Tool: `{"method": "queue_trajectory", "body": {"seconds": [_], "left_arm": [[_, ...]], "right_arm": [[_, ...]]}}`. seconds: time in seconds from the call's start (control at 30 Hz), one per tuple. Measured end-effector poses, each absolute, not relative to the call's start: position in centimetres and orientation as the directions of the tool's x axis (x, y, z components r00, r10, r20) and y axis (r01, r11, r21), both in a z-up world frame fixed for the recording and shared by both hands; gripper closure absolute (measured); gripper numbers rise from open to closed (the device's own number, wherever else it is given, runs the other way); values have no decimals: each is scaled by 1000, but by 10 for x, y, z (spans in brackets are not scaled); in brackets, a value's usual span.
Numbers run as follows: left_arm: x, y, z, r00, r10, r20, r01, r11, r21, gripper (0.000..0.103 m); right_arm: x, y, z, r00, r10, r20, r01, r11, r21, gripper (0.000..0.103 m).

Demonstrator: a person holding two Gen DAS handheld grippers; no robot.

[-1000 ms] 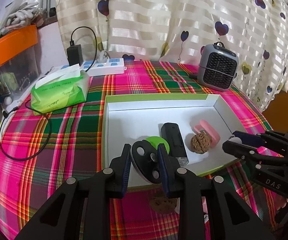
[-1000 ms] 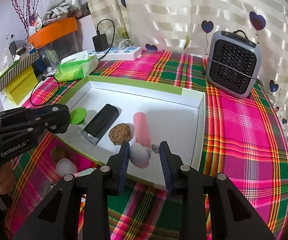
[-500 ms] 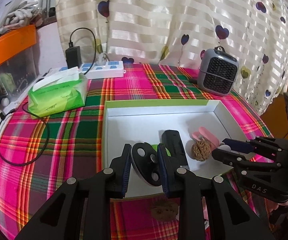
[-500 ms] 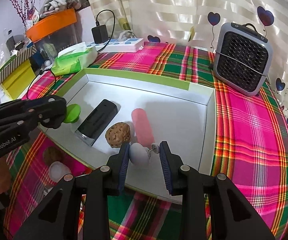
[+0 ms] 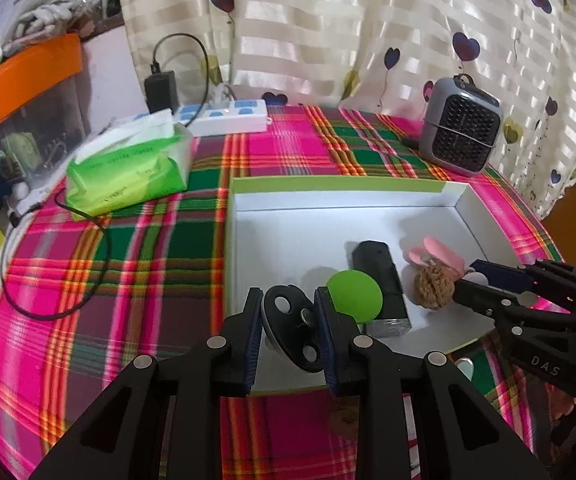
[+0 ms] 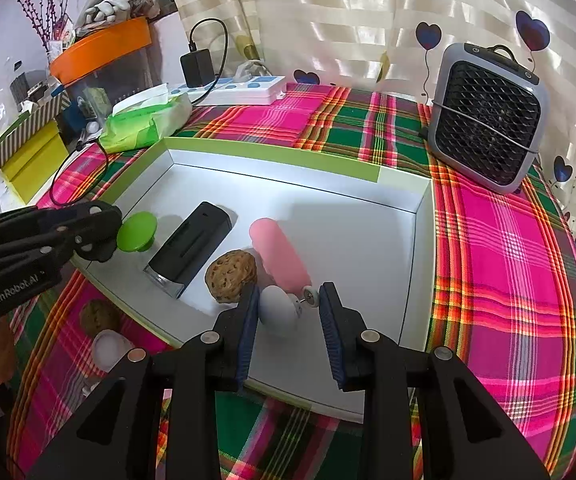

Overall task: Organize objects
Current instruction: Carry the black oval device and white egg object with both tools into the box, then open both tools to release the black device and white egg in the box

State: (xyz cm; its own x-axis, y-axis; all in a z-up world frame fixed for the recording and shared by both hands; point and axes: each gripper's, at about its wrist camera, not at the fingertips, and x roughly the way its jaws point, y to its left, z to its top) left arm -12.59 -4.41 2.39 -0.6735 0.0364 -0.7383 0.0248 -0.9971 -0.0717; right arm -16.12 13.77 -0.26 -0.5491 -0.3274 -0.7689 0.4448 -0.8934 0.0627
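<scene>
Four things already lie in the shallow white cardboard box with green rim (image 6: 272, 151): a green round cap (image 6: 136, 232), a black rectangular device (image 6: 190, 248), a wrinkled brown walnut (image 6: 230, 274) and a pink cylindrical case (image 6: 278, 256). The left gripper (image 5: 288, 332) is clenched on a black oval piece with holes (image 5: 292, 328) over the box's near edge. The right gripper (image 6: 288, 312) carries a white egg-shaped piece with a small metal wheel (image 6: 278, 310), pinched between its pads. Outside, on the plaid tablecloth (image 6: 500, 248), a second walnut (image 6: 98, 316) and a white round lid (image 6: 108, 348) wait, so roughly half seems done.
</scene>
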Motion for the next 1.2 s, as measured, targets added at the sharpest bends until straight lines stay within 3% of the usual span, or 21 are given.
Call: {"method": "queue_trajectory", "body": {"seconds": [0.9,1.2], "left_arm": [[-151,-38,17,-679,93,-729,-2,-992,-126,79],[-147,-41,17,-683,99,-724,-2,-991,-133,74]], "right_arm": [[-168,129,-6,-568,-289,-771,444,-896,9,71],[-160,135,0,-590,-289,-754,436,-900,4,60]]}}
